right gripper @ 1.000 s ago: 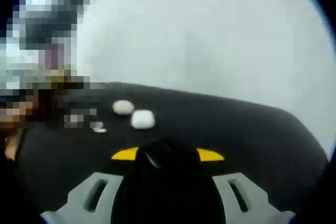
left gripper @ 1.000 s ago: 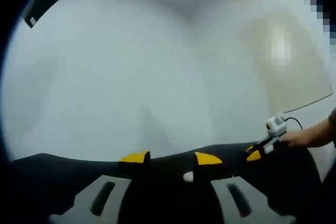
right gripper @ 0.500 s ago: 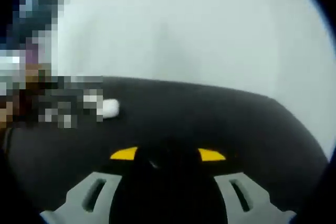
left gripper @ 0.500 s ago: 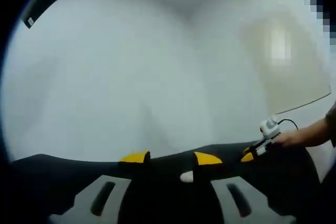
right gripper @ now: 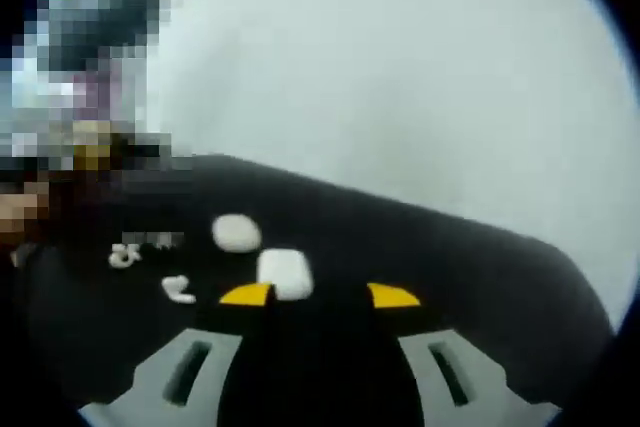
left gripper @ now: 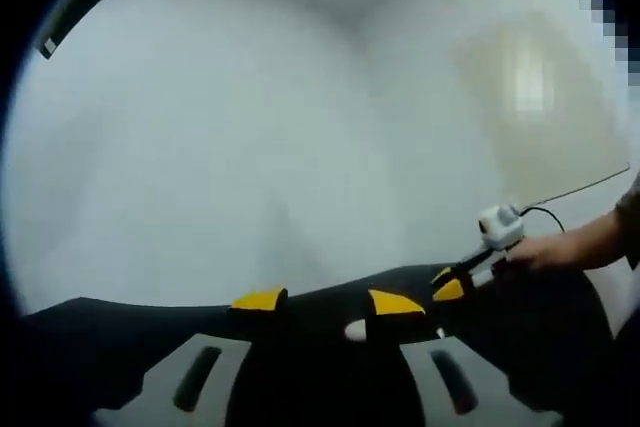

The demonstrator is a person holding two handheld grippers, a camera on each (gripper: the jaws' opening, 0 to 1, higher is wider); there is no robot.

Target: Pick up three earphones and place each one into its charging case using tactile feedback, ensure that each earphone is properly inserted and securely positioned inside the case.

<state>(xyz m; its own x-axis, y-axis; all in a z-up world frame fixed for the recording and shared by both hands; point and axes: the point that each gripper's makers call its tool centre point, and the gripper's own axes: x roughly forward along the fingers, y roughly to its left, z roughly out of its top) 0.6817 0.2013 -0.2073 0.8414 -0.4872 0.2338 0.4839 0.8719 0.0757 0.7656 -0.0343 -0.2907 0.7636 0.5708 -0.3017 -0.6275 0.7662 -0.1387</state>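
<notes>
In the right gripper view, two white charging cases lie on the black mat (right gripper: 480, 277). One case (right gripper: 287, 273) is just beyond my left jaw tip, and the other case (right gripper: 235, 232) is a little farther off. Two small white earphones lie to their left, one earphone (right gripper: 177, 290) nearer and another (right gripper: 124, 256) farther out. My right gripper (right gripper: 319, 295) is open and the space between its jaws is dark and blurred. My left gripper (left gripper: 327, 301) is open. A small white piece (left gripper: 355, 329) sits just inside its right jaw. The right gripper (left gripper: 452, 285) enters the left gripper view from the right.
A hand (left gripper: 560, 247) holds the right gripper, and a thin dark cable (left gripper: 585, 187) trails off behind it. Pale walls rise behind the black mat (left gripper: 120, 322). A mosaic patch covers the upper left of the right gripper view.
The right gripper view has swung back, so the cases and earphones now sit nearer the jaws. In the left gripper view, the right gripper and hand have moved left, closer to my left jaws.
</notes>
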